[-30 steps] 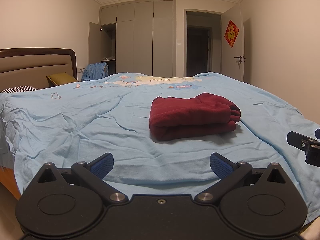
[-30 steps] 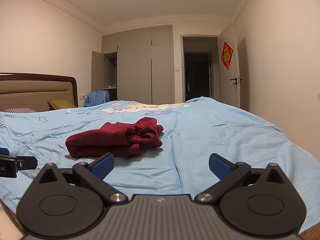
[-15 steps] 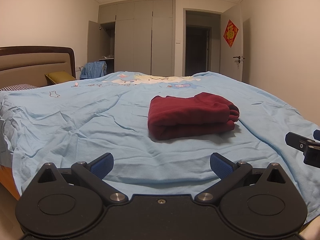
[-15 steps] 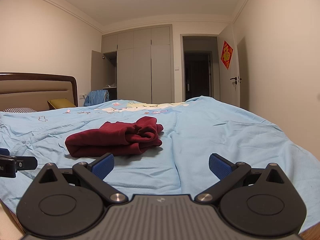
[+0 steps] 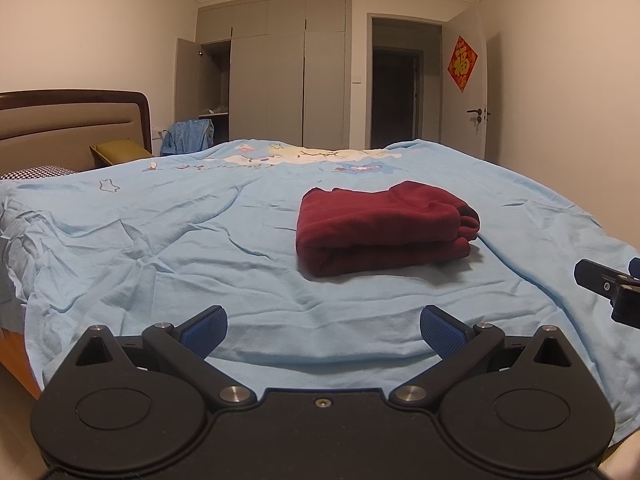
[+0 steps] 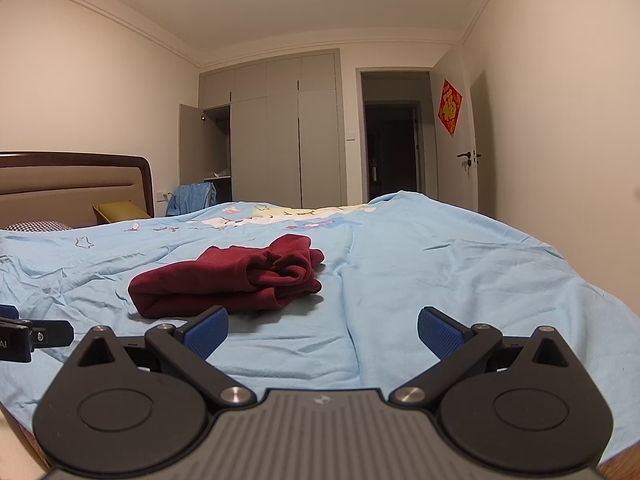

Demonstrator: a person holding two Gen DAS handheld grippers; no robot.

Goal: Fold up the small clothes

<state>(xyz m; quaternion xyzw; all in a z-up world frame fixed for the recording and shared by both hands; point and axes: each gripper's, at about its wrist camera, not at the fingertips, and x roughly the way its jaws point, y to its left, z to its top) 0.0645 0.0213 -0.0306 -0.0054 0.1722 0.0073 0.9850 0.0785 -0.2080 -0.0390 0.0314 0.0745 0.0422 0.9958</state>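
A dark red garment [image 5: 384, 228] lies folded in a thick bundle on the light blue bedspread [image 5: 180, 248], right of centre in the left wrist view. From the right wrist it is the red garment [image 6: 228, 280], left of centre, with its rolled end facing right. My left gripper [image 5: 323, 330] hovers open at the bed's near edge, well short of the garment, nothing between its blue pads. My right gripper [image 6: 322, 330] is likewise open and empty, just right of and behind the bundle. Each gripper shows at the other view's side edge.
The wrinkled blue bedspread [image 6: 460, 280] covers the whole bed. A padded headboard [image 5: 68, 128] and a checked pillow [image 5: 36, 171] are at the left. Beyond the bed stand a grey wardrobe [image 5: 288, 76] with one door open, a dark doorway [image 5: 396, 96] and a white door [image 5: 464, 92].
Both grippers stay open and nearly still. The left view has shifted slightly, so the garment sits a touch further left in it. The garment has not moved.
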